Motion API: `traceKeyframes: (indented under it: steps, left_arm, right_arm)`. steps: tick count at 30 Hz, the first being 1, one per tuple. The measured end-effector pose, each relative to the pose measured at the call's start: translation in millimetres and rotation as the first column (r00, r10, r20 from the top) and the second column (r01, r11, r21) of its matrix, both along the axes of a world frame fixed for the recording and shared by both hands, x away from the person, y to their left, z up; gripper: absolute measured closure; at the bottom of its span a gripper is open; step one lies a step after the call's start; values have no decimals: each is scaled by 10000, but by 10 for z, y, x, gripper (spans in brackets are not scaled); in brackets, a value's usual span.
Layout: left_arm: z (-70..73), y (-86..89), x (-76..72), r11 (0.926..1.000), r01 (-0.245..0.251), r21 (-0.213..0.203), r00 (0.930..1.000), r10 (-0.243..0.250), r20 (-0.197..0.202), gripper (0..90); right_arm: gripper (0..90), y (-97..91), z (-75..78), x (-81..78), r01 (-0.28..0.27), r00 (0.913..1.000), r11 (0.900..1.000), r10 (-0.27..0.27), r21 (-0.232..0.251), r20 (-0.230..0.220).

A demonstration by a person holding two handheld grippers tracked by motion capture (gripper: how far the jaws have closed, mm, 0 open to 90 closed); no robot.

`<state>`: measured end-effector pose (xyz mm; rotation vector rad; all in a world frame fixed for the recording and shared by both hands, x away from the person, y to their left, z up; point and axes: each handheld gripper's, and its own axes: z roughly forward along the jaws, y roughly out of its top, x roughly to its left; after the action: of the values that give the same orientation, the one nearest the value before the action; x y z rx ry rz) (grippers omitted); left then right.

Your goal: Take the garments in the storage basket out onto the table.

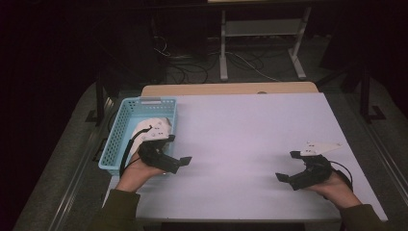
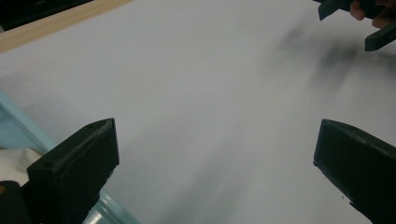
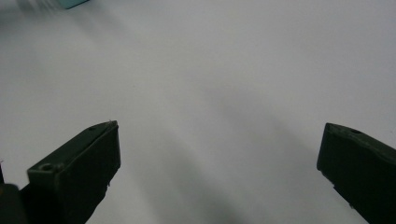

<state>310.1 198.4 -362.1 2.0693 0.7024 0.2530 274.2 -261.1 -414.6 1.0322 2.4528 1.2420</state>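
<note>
Light blue lattice basket (image 1: pixel 115 137) at the table's left edge, white cloth (image 1: pixel 153 129) inside.

Right gripper (image 3: pixel 219 163) hovering over the white table (image 3: pixel 210 70)

Its two black jaws are rising from the bottom corners and standing wide apart, with nothing lying between them but bare white surface. A soft shadow is running diagonally across the table between the jaws. At the top left edge, a small corner of a light blue basket (image 3: pixel 74 3) is peeking in, well apart from the jaws.
</note>
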Motion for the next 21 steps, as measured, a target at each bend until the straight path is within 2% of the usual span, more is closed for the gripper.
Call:
traceKeyframes:
  steps: [21]
  left_arm:
    - [62,74,117,9996,-296,6,9995,295,123,0]
  right_arm:
    - [0,-8,6,-3,65,10000,9999,-65,79,-4]
